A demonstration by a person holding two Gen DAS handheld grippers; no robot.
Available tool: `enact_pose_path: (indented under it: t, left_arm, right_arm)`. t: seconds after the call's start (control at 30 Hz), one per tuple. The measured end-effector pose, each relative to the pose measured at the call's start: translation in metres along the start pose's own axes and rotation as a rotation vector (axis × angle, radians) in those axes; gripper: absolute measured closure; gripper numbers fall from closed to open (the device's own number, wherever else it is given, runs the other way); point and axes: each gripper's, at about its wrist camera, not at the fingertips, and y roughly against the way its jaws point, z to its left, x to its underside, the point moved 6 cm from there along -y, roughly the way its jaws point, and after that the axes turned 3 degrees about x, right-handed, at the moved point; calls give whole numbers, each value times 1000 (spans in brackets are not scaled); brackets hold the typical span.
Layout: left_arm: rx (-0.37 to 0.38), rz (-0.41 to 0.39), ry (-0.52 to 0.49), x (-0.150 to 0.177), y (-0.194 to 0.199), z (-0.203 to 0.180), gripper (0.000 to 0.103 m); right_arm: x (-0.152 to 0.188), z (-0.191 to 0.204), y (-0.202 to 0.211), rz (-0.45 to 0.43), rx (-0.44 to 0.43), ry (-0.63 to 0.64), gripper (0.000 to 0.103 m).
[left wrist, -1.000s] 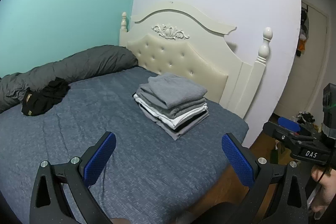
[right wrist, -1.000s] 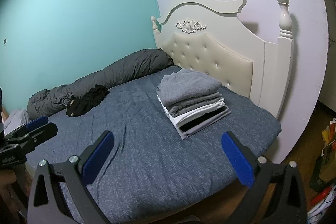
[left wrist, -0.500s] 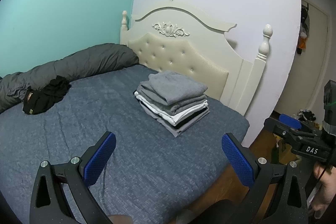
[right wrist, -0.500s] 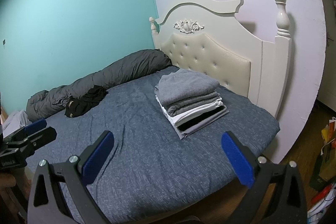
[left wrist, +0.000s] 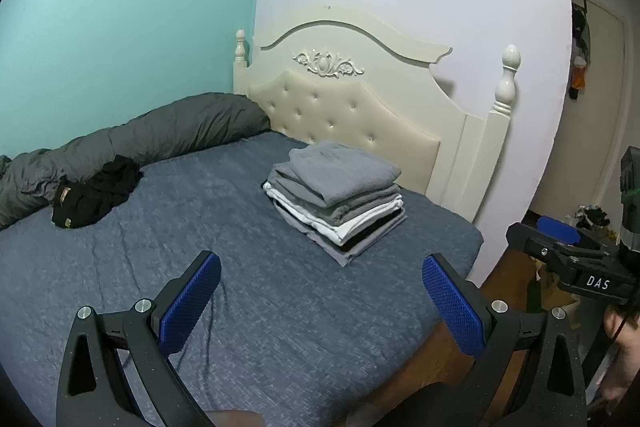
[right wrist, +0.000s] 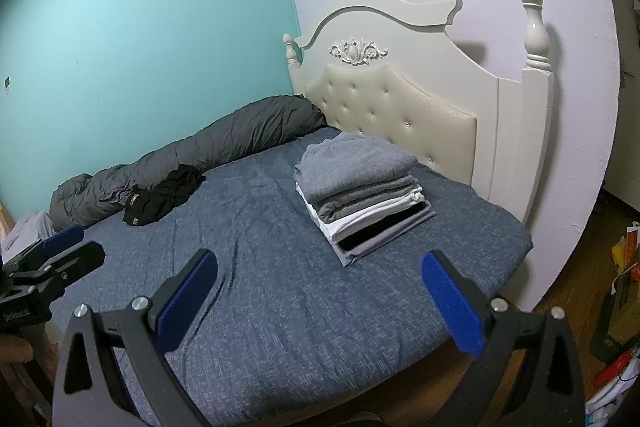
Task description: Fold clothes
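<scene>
A neat stack of folded clothes (left wrist: 338, 197) (right wrist: 362, 193), grey on top with white and black layers below, rests on the blue bedspread (left wrist: 168, 267) (right wrist: 280, 267) near the headboard. A crumpled black garment (left wrist: 96, 193) (right wrist: 162, 197) lies unfolded toward the far side, beside a rolled grey duvet (left wrist: 140, 143) (right wrist: 208, 151). My left gripper (left wrist: 320, 303) hovers open over the bed's near part, holding nothing. My right gripper (right wrist: 318, 301) is open and empty too, well short of the stack. Each gripper shows at the edge of the other's view.
A cream tufted headboard (left wrist: 360, 107) (right wrist: 400, 95) with posts stands behind the stack. A teal wall runs along the bed's far side. Wooden floor (right wrist: 576, 279) lies right of the bed, with bags and clutter (right wrist: 620, 291). A doorway (left wrist: 592, 107) is at the far right.
Both cameras have drifted slightly, so the bed and stack sit a little differently in view. Both grippers stay open and empty.
</scene>
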Motion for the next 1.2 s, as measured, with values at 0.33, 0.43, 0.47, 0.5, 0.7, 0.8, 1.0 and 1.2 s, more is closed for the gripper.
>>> enact_pose_path:
  t: [0.33, 0.43, 0.47, 0.5, 0.7, 0.8, 1.0, 1.2]
  left_arm:
    - [1, -3, -6, 0, 1, -3, 0]
    - [5, -4, -8, 1, 2, -4, 0]
    - [7, -6, -5, 1, 2, -4, 0]
    - [8, -8, -2, 1, 2, -5, 0]
    - [10, -13, 2, 1, 4, -5, 0]
    - [12, -16, 3, 1, 4, -4, 0]
    - [14, -16, 9, 2, 4, -3, 1]
    - [17, -19, -1, 2, 4, -5, 1]
  right_arm:
    - [0, 1, 1, -1, -3, 4, 0]
    - [1, 1, 1, 2, -4, 4, 1]
    - [1, 0, 0, 4, -5, 4, 0]
    - [1, 0, 1, 4, -4, 4, 0]
    - [2, 0, 1, 7, -2, 6, 0]
    - [2, 0, 0, 9, -2, 5, 0]
    - [3, 0, 0, 12, -1, 3, 0]
    - [4, 0, 0, 14, -1, 4, 0]
